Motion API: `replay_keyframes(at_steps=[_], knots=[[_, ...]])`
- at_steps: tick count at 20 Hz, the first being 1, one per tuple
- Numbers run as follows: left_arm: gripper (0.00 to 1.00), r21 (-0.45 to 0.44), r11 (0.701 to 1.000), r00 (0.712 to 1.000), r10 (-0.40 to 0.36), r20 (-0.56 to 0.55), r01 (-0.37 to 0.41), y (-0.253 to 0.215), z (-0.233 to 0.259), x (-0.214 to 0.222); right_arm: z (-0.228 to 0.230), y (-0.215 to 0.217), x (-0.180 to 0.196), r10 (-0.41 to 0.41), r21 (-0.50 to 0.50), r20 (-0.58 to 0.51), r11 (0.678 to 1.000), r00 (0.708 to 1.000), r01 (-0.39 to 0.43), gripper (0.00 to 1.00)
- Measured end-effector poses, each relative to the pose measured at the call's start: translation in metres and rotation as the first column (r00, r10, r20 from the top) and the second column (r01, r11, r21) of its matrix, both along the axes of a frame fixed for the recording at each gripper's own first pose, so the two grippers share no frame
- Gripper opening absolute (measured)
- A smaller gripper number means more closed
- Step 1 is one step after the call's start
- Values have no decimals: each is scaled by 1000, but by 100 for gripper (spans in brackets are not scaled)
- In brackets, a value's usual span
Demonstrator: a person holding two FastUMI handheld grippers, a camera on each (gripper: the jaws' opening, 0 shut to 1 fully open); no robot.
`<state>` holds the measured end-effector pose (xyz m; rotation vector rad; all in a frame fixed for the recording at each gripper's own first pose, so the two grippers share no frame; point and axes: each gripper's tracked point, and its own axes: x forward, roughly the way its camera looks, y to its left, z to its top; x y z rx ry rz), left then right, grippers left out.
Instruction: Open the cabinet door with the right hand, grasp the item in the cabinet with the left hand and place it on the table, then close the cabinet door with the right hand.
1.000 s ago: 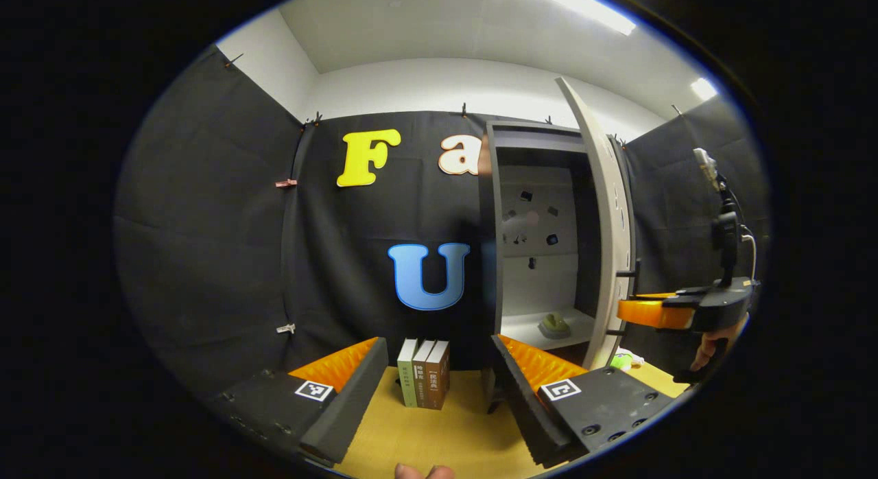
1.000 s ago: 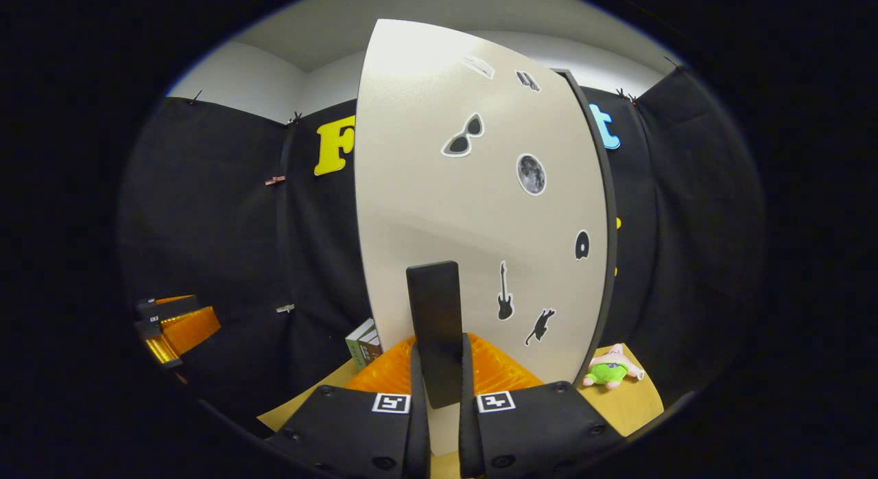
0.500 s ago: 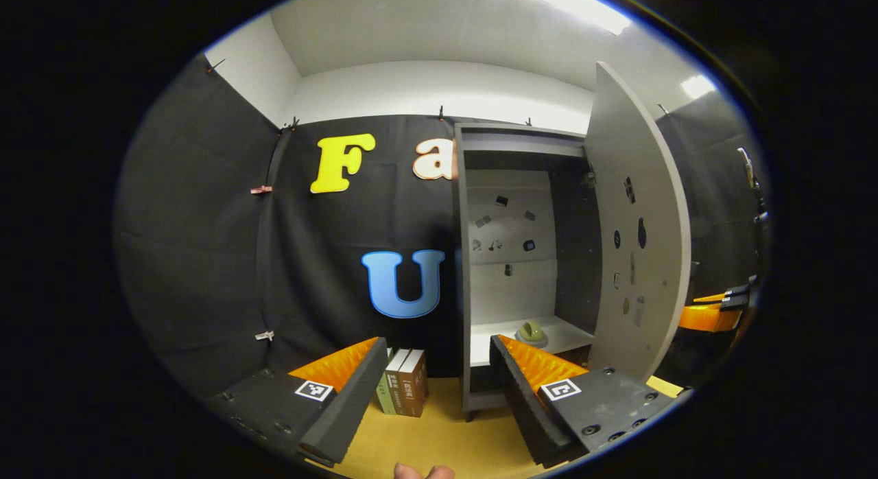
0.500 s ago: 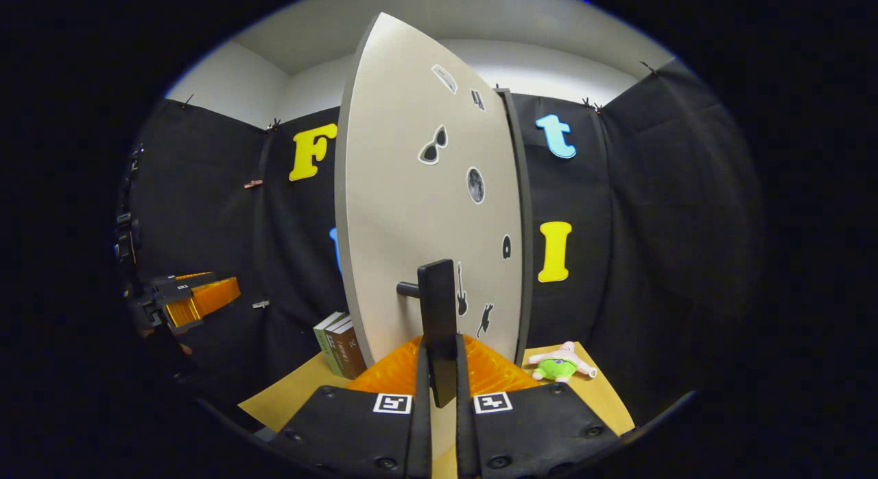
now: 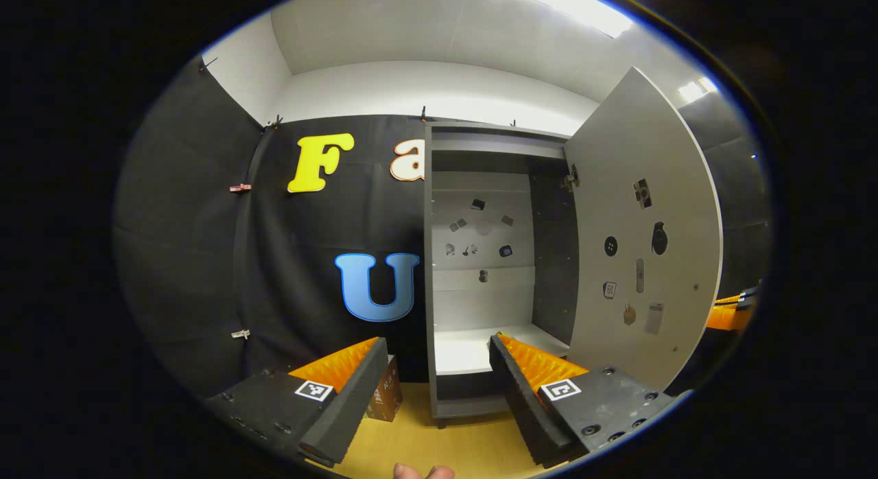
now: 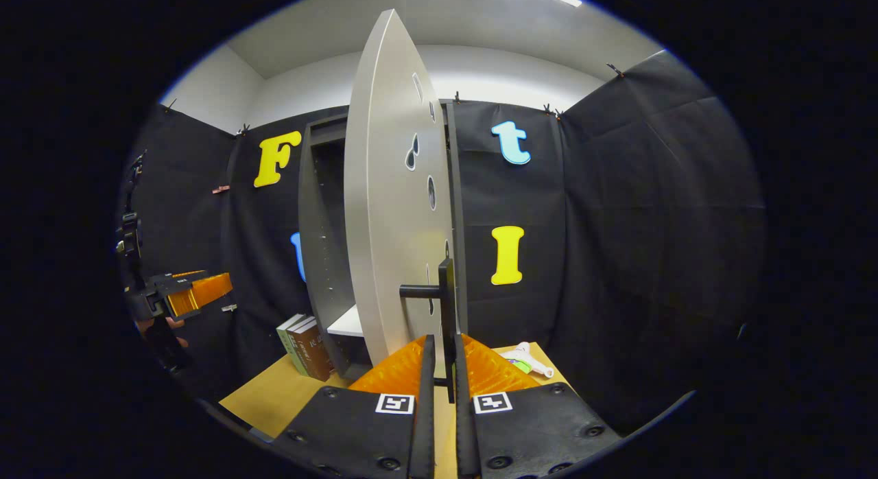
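The right gripper [image 6: 440,376] clamps the door handle [image 6: 446,307]; the left gripper [image 5: 435,369] gapes empty before the cabinet [image 5: 480,273]; a slipping handle could swing the door [image 6: 391,211] shut.

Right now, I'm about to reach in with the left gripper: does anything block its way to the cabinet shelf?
Nothing visible does: the door stands swung aside to the right, and the shelf lies open ahead of the left gripper.

Pale grey cabinet door [image 5: 641,252] (dark stickers), yellow table [image 5: 439,448]
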<state>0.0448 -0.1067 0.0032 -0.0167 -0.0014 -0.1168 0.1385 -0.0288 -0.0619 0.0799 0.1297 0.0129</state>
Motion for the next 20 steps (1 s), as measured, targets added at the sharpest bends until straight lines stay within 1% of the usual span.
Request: replay_keyframes(at_steps=[2, 4, 5, 7, 9, 11, 12, 14, 15, 16, 18, 19, 20], knots=[[94, -14, 1000, 1000, -23, -2, 23, -15, -1, 5, -1, -12, 0, -31, -26, 4, 999, 999, 32, 17], [92, -30, 999, 999, -42, -11, 42, -28, -1, 11, 1, -24, -1, -55, -31, 7, 998, 998, 55, 14], [94, -34, 998, 999, -48, -13, 47, -32, -1, 14, 2, -26, -2, -54, -23, 10, 998, 998, 55, 14], [94, -32, 997, 998, -64, -18, 64, -46, -1, 21, 0, -16, -2, -16, -3, 0, 1000, 1000, 16, 13], [94, -26, 995, 995, -93, -28, 93, -63, -3, 28, -3, -15, -7, 18, -12, -10, 1000, 1000, -18, 12], [94, -22, 993, 992, -116, -49, 115, -76, -7, 39, -1, -22, -8, 12, -25, -7, 1000, 1000, -12, 12], [92, -21, 991, 990, -130, -62, 129, -83, -9, 46, 2, -25, -10, 9, -21, 2, 1000, 1000, -9, 12], [92, -13, 987, 983, -162, -87, 162, -99, -10, 62, 10, -32, -12, 3, -14, 47, 1000, 999, -2, 17], [92, 0, 984, 979, -176, -103, 177, -106, -12, 73, 10, -44, -9, -39, -30, 59, 999, 997, 41, 38], [92, 14, 982, 975, -188, -123, 191, -113, -14, 84, 8, -53, -10, -63, -45, 61, 997, 996, 66, 58], [92, 11, 973, 958, -227, -173, 232, -132, -23, 112, 2, -75, -13, -122, -78, 67, 989, 990, 127, 99], [94, 8, 966, 947, -250, -203, 257, -141, -29, 126, -3, -85, -16, -146, -81, 60, 985, 987, 151, 100], [92, 8, 962, 937, -265, -226, 274, -148, -30, 140, -9, -90, -18, -159, -78, 43, 984, 986, 162, 97]])
